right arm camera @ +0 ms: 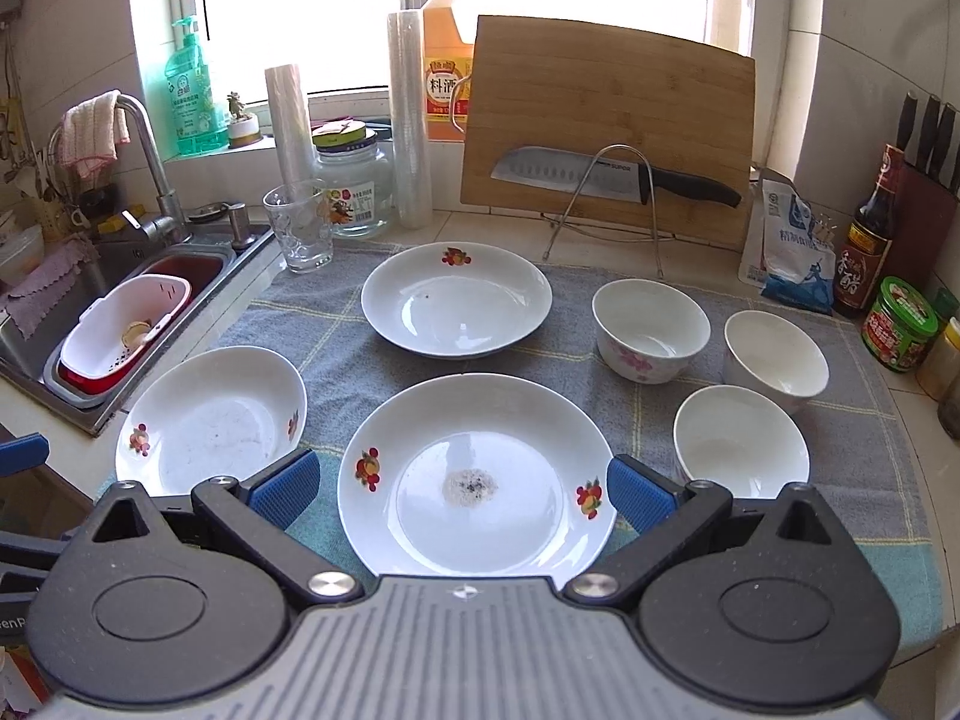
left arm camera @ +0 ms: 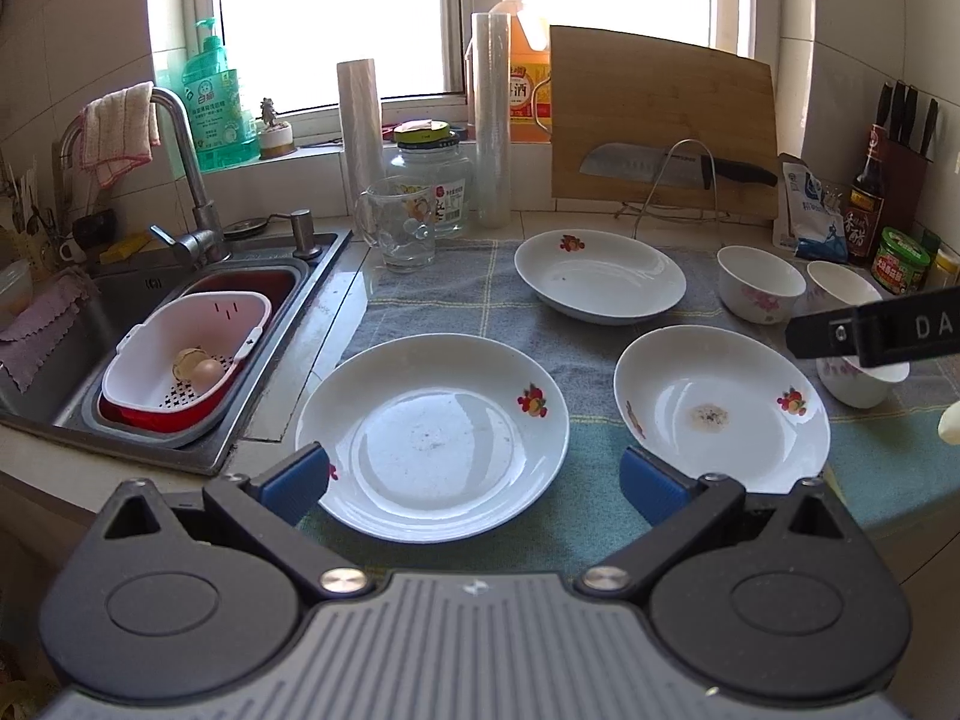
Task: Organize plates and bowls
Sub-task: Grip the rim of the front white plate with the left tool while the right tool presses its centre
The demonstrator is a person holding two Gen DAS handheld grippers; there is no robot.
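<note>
Plates, three, white with fruit motif, lying singly on the grey-green cloth (right arm camera: 336,324) over the tabletop: near plate (right arm camera: 477,474) with a dried spot at centre; left plate (right arm camera: 213,417) by the sink (right arm camera: 36,324); far plate (right arm camera: 456,299) before the cutting board (right arm camera: 606,120).

Bowls, three, white, upright and apart at right: (right arm camera: 651,330), (right arm camera: 776,357), (right arm camera: 741,441).

Left tongs (left arm camera: 474,477): released, empty, before the left plate.

Right tongs (right arm camera: 462,483): released, empty, before the near plate.

Progress: nothing stacked; all sorting apparently left.
</note>
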